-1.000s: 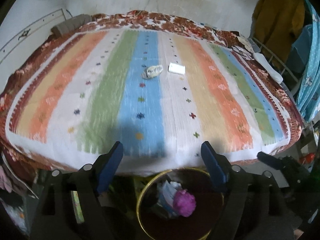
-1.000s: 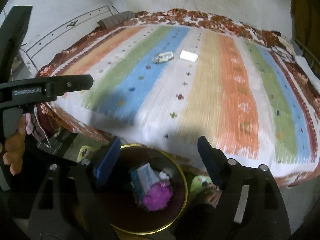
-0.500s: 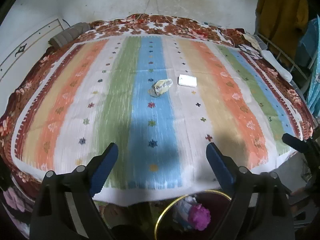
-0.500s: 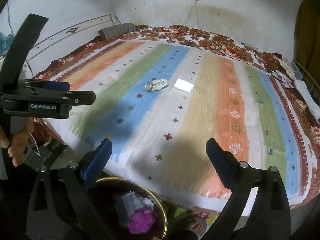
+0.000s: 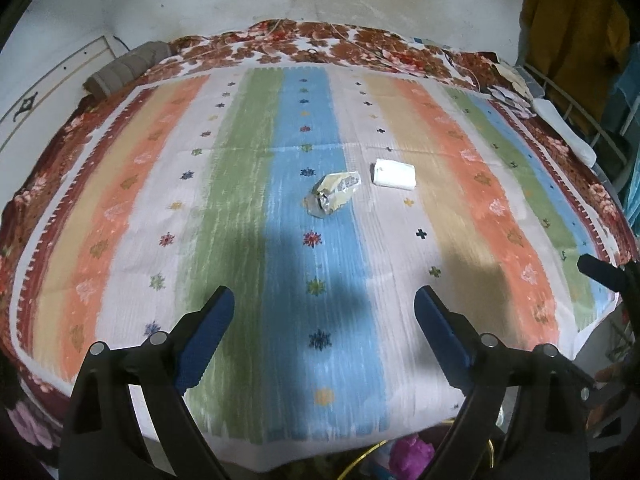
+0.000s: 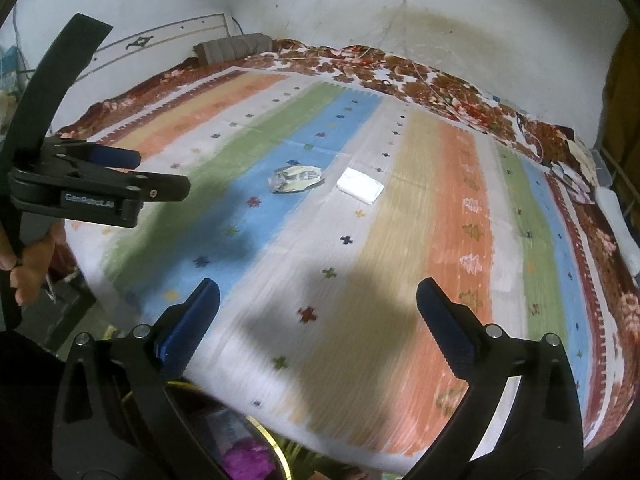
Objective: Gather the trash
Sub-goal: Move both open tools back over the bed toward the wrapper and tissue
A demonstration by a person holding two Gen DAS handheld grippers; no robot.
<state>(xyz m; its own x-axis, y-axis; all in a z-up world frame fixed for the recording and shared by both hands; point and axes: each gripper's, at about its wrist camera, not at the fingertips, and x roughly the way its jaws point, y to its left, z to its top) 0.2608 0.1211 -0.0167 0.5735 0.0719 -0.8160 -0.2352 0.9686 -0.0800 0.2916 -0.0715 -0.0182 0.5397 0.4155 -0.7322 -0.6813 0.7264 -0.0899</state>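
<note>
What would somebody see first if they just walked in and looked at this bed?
Probably the big striped bedspread in orange, green and blue that covers nearly the whole bed. Next, two bits of trash lie side by side near its middle: a crumpled wrapper on the blue stripe and a folded white tissue just right of it. Both grippers are open and empty over the near edge.
</note>
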